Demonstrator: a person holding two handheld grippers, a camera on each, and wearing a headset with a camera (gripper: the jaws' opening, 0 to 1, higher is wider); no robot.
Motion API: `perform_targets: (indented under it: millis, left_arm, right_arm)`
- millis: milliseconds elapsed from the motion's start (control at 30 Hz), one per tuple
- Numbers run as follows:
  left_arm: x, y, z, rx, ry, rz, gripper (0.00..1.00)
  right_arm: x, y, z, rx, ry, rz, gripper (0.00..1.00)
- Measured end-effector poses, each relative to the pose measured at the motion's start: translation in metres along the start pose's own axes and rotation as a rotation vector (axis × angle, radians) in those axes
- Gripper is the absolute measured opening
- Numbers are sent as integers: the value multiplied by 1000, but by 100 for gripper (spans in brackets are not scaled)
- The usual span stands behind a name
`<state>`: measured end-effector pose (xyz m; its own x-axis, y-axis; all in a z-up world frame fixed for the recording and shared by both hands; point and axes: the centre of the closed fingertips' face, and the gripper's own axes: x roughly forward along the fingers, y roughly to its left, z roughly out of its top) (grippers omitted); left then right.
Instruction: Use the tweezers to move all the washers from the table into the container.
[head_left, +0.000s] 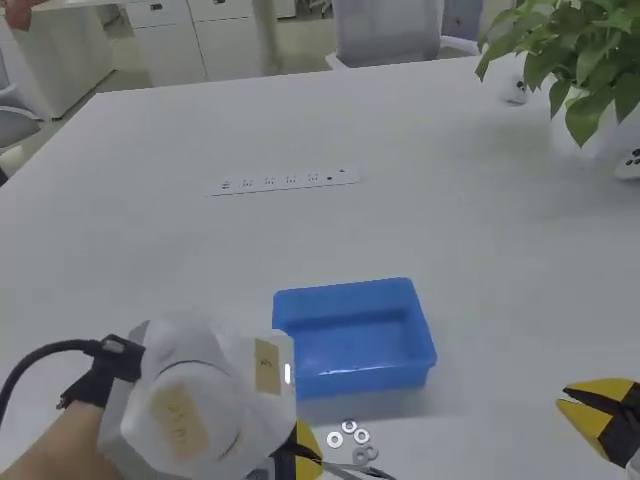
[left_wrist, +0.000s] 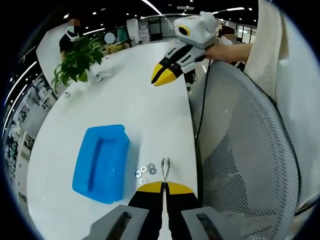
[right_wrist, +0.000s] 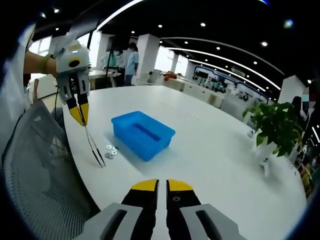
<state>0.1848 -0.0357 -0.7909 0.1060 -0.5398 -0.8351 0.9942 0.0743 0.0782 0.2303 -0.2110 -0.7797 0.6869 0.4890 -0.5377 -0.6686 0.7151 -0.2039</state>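
Several small metal washers (head_left: 349, 436) lie on the white table (head_left: 300, 230), just in front of the blue container (head_left: 355, 335). My left gripper (head_left: 300, 447) is at the bottom left, shut on a pair of tweezers (head_left: 352, 470). In the left gripper view the tweezers (left_wrist: 164, 170) stick out from the jaws (left_wrist: 163, 184), their tips just right of the washers (left_wrist: 146, 172) and the container (left_wrist: 100, 162). My right gripper (head_left: 598, 408) hovers at the bottom right, shut and holding nothing. Its view shows its gripper (right_wrist: 162, 186), the left gripper (right_wrist: 80, 116), tweezers (right_wrist: 95, 147), washers (right_wrist: 111, 151) and container (right_wrist: 142, 132).
A white power strip (head_left: 285, 181) lies mid-table. A potted plant (head_left: 570, 50) stands at the far right with small white objects (head_left: 515, 90) near it. A mesh chair back (left_wrist: 240, 150) is close to the table's near edge. An office chair (head_left: 385, 30) stands at the far side.
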Motion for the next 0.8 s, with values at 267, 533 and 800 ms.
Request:
perform_targets:
  millis: [267, 533, 800]
  left_arm:
    - [-3, -3, 9, 19, 18, -20, 0]
    - [-1, -4, 16, 46, 40, -34, 0]
    - [1, -5, 23, 70, 52, -41, 0]
  right_arm:
    - [0, 4, 1, 1, 0, 16, 3]
    - [3, 35, 22, 60, -52, 193, 8]
    - [24, 103, 39, -97, -29, 455, 21]
